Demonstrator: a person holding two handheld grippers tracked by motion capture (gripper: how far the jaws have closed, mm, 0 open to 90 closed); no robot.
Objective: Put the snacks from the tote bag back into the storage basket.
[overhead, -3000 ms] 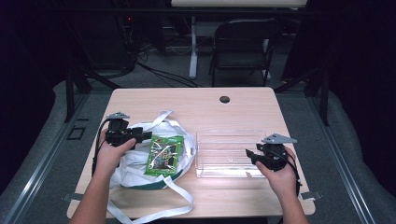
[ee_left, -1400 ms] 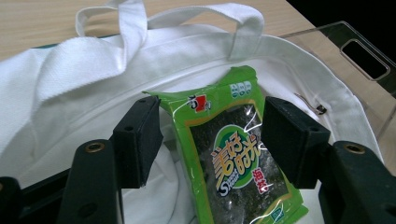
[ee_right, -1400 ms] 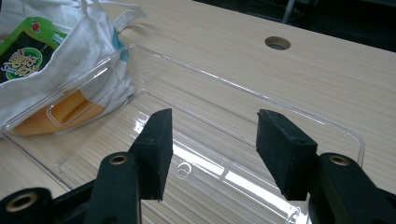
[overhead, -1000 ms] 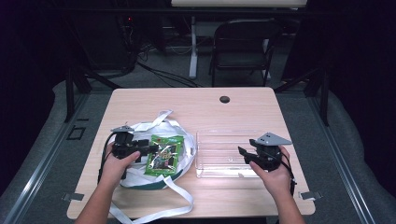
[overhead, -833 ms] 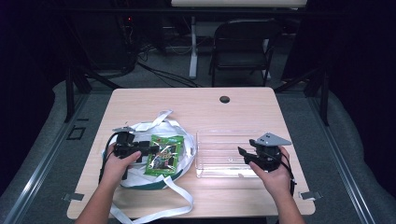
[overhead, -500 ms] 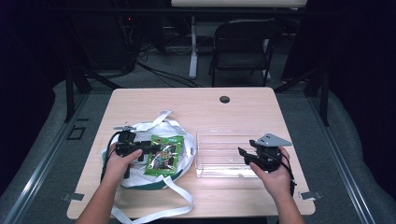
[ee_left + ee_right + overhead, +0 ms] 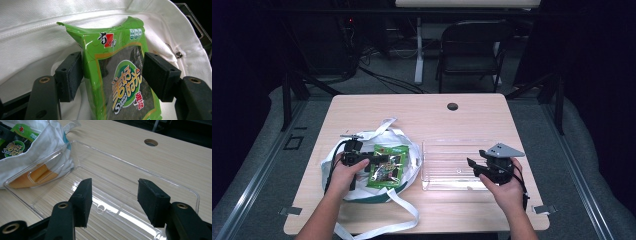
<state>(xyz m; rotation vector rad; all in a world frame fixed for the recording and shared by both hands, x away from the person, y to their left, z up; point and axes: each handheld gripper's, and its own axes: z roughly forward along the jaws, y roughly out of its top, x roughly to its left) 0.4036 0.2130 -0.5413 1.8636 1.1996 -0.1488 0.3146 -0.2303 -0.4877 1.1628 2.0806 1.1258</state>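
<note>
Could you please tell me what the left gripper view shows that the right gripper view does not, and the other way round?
The left gripper view gives the left gripper with its jaws on either side of the green snack packet, and the packet's printed front close up. The right gripper view gives the right gripper, jaws apart above the clear plastic tray, plus the table's round hole. Both show the packet lying on the white cloth bag.

A dim lab: cables (image 7: 377,75) on the floor, folding chair (image 7: 472,50), worktable (image 7: 422,112).
</note>
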